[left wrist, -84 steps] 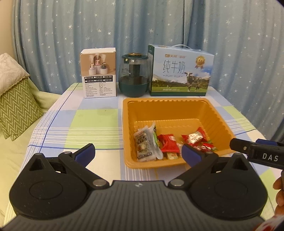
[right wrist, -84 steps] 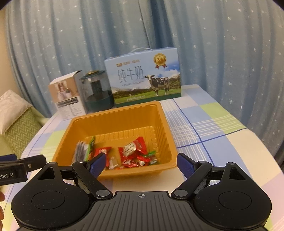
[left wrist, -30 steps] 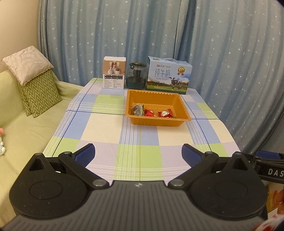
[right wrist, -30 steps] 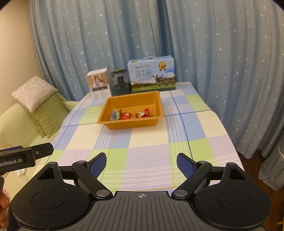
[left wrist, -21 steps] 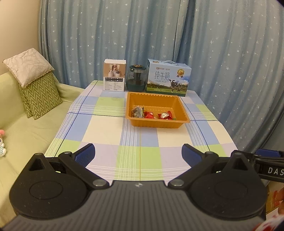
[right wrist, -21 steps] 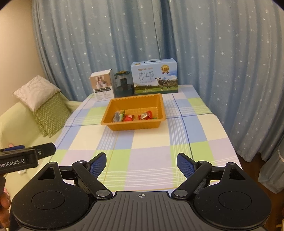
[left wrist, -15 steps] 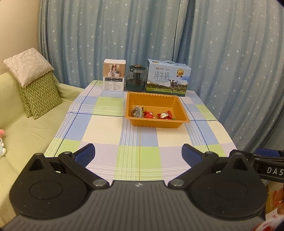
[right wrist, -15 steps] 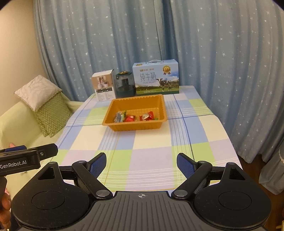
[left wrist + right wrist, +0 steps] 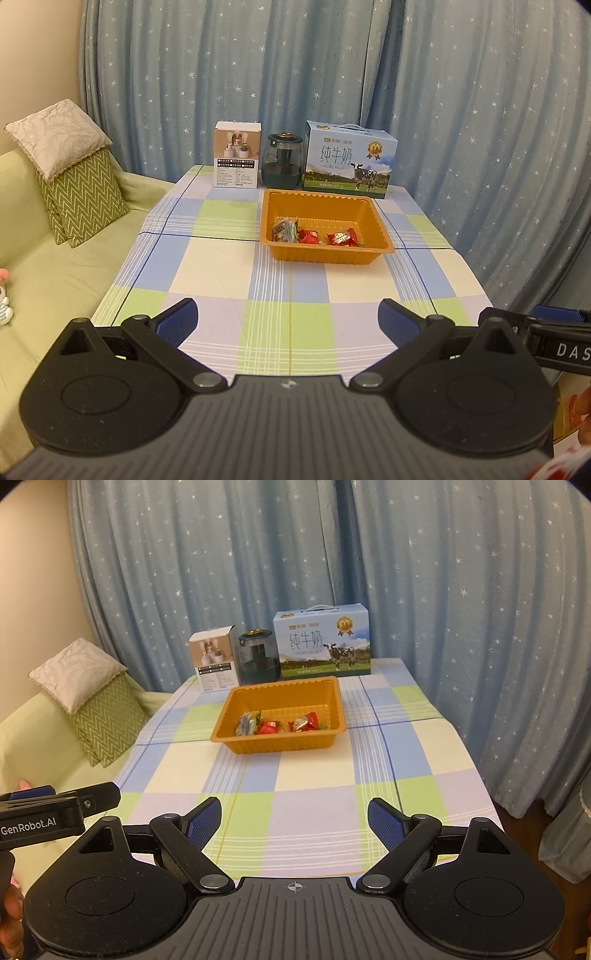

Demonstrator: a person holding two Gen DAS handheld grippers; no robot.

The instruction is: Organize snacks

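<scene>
An orange tray (image 9: pixel 317 206) sits on the far half of the checked table and holds several wrapped snacks (image 9: pixel 314 235). It shows in the right wrist view too (image 9: pixel 280 698), with the snacks (image 9: pixel 275 725) along its near wall. My left gripper (image 9: pixel 288 321) is open and empty, held back over the table's near edge. My right gripper (image 9: pixel 294 821) is open and empty, also far back from the tray. Each gripper's body shows at the edge of the other view.
Behind the tray stand a white box (image 9: pixel 237 159), a dark green jar (image 9: pixel 282 159) and a blue milk carton (image 9: pixel 350 165). Blue star curtains hang behind. A green sofa with cushions (image 9: pixel 74 184) lies left of the table (image 9: pixel 207 266).
Both grippers have pulled far back from the tray, from right at its near wall to beyond the table's near edge. Over the last half second they hardly move. Both stay open.
</scene>
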